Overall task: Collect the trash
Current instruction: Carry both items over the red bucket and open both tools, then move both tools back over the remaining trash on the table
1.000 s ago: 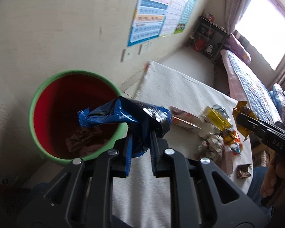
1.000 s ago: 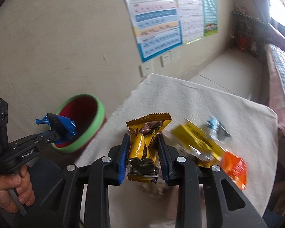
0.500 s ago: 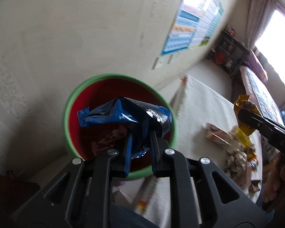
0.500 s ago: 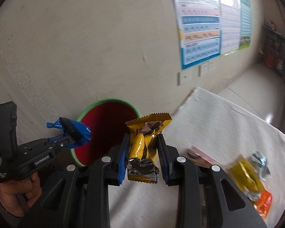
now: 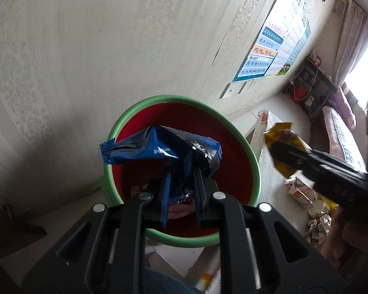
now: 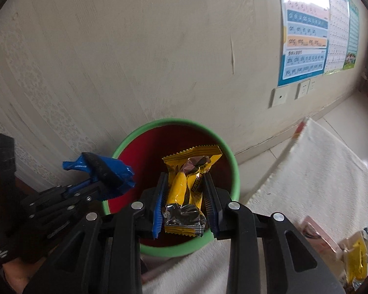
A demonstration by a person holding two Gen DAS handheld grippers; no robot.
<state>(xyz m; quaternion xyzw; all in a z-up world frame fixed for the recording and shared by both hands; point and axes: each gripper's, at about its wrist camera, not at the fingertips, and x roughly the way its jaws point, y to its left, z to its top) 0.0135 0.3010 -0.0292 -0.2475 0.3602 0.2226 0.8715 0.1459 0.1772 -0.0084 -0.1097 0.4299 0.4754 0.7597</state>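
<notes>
The left hand-held gripper point(image 5: 181, 191) is clamped on one crumpled blue foil wrapper point(image 5: 159, 148), its long axis running left to right across the round red bin with a green rim point(image 5: 254, 161); the bin's mouth lies directly beneath and beyond it; the right hand-held gripper point(image 6: 185, 204) pinches one yellow foil snack packet point(image 6: 184, 191), long axis pointing away, also over the bin, nearer its right rim; both look equally close; further right, perhaps four or five scraps point(image 6: 355, 252) remain on the cloth-covered surface point(image 6: 319, 171).
</notes>
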